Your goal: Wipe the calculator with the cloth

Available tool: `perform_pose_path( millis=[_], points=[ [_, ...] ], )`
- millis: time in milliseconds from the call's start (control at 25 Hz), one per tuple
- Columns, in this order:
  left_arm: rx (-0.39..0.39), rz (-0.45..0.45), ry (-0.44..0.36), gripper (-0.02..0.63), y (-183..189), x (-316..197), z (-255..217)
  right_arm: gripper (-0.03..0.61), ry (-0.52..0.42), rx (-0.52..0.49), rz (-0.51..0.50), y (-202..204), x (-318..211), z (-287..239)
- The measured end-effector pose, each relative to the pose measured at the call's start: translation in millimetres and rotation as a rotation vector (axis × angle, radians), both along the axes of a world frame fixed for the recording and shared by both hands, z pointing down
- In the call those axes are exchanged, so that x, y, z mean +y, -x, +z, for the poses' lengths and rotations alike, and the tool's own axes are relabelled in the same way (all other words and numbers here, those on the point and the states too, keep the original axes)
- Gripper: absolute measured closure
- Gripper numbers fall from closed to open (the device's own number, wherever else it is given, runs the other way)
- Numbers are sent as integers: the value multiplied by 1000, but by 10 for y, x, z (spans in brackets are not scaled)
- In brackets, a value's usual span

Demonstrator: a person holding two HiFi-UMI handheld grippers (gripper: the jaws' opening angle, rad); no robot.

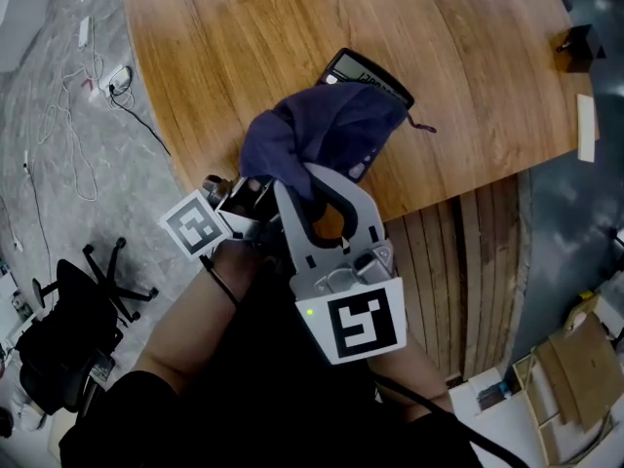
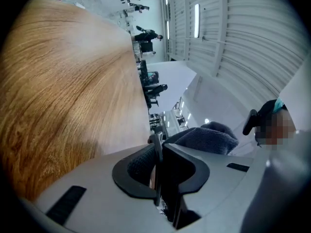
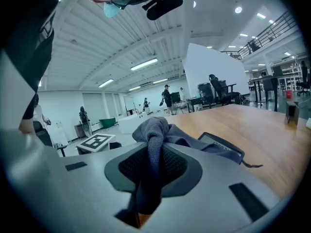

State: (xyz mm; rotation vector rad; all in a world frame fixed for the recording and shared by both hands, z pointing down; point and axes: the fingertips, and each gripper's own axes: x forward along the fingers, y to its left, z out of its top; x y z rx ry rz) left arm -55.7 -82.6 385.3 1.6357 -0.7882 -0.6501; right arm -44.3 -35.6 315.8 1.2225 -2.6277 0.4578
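Here, cloth [image 1: 310, 136] hides most of the calculator [image 1: 368, 70]; black box [image 1: 575, 49] sits apart.

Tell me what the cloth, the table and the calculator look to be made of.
Cloth: soft woven or knitted fabric, dark blue-purple and matte; it drapes and bunches in folds.
Table: wood or wood-look veneer with a smooth finish; long grain streaks show.
Calculator: likely hard black plastic, judging by its rigid straight edges and pale display window.

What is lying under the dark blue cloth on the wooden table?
A calculator lies there. Only its display end shows beyond the cloth. Its keys and near end are covered, so their state cannot be seen.
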Motion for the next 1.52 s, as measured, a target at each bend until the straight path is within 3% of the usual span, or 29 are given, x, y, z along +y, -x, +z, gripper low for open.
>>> perform_pose_path(
  millis=[240,720,880,1160,1520],
  points=[
    [32,-12,17,551,18,-6,7,512,23,69,-2,-101,-3,194],
    [67,-35,15,551,50,-22,-31,512,23,188,369,-1620,-491,494],
    [107,-46,18,551,61,-31,-99,512,31,176,457,-1929,-528,584],
    [212,-74,49,551,111,-27,-168,512,39,60,440,-1645,-428,771],
    [303,-39,35,551,-58,36,-430,512,-43,-16,233,-812,-291,664]
  ],
)
